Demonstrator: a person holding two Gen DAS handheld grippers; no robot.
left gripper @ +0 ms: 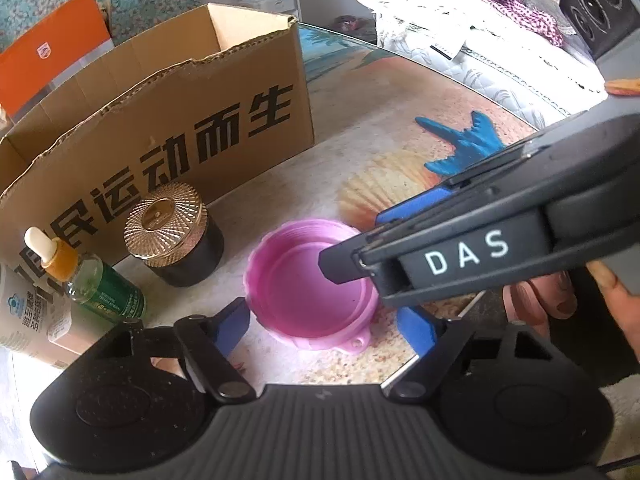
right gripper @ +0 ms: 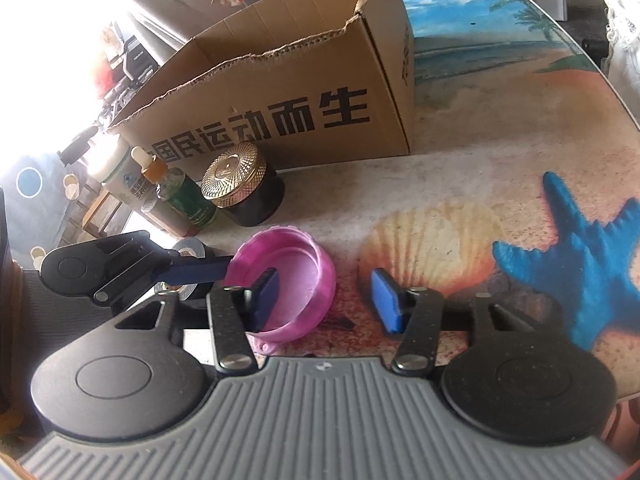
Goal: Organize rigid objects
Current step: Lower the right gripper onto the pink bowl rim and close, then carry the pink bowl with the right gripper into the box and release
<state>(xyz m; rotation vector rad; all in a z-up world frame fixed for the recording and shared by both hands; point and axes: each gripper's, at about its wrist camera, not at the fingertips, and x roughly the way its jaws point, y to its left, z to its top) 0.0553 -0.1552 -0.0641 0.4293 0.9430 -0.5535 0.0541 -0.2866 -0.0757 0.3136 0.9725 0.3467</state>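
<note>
Pink plastic lid [right gripper: 286, 286] lies upturned on the near table, before the cardboard box [right gripper: 288, 92]. My right claw [right gripper: 324, 296] straddles its right wall, unclamped; my left claw [left gripper: 324, 326] brackets it, open. I should pinch the rim squarely before lifting toward the box.

The worktop [right gripper: 500, 128] bears a beach print. On it, a pink lid [right gripper: 304, 280] lies just ahead of the right claw [right gripper: 326, 300]. Beyond stand a gold-capped jar [right gripper: 244, 188], a dropper bottle [right gripper: 180, 192] and a cardboard box [right gripper: 288, 92].
</note>
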